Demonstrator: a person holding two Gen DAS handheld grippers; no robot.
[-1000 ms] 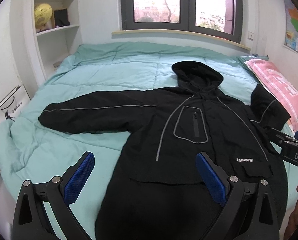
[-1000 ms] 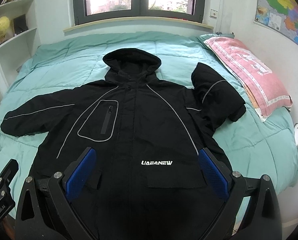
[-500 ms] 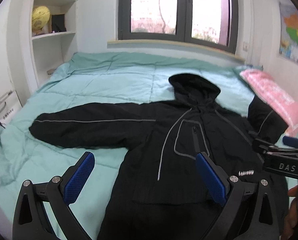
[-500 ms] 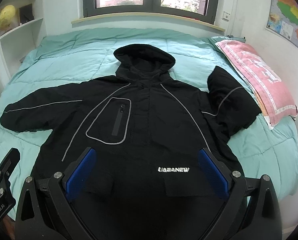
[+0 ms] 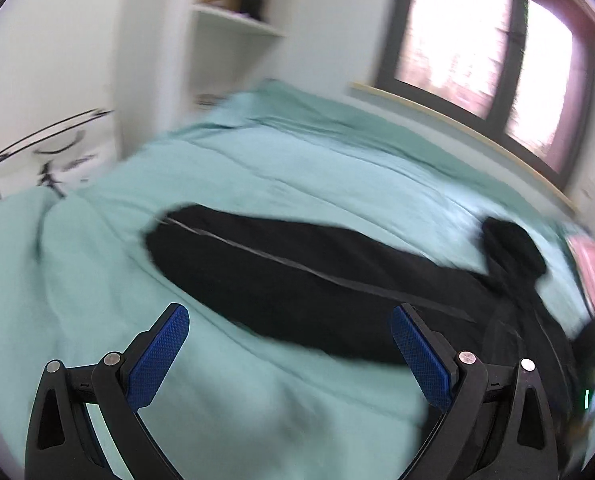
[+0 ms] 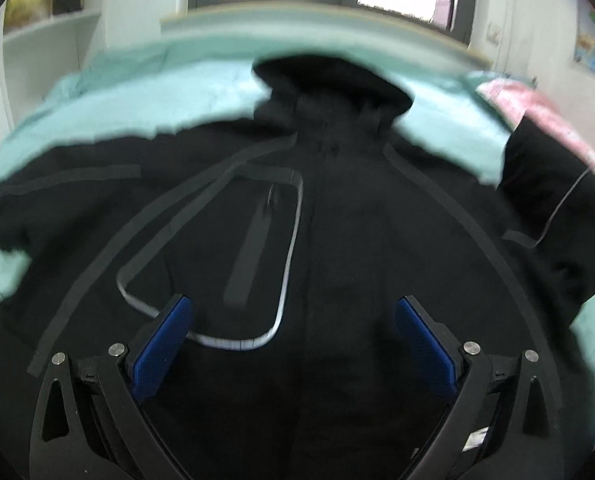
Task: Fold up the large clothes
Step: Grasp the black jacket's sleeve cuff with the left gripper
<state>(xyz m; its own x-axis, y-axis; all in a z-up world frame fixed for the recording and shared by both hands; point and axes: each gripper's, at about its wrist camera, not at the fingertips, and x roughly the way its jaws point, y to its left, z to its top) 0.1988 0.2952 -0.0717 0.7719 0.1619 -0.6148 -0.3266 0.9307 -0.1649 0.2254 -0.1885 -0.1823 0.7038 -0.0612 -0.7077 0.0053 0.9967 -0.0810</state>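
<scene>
Black jacket (image 6: 337, 208) flat on bed (image 5: 257, 168), nothing folded yet; L gripper (image 5: 289, 344) & R gripper (image 6: 293, 336) jaws wide apart, empty.

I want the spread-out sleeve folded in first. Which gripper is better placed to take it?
Left, probably. The left gripper is open and faces the long sleeve lying flat on the bed. The right gripper, also open, hangs over the jacket chest.
</scene>
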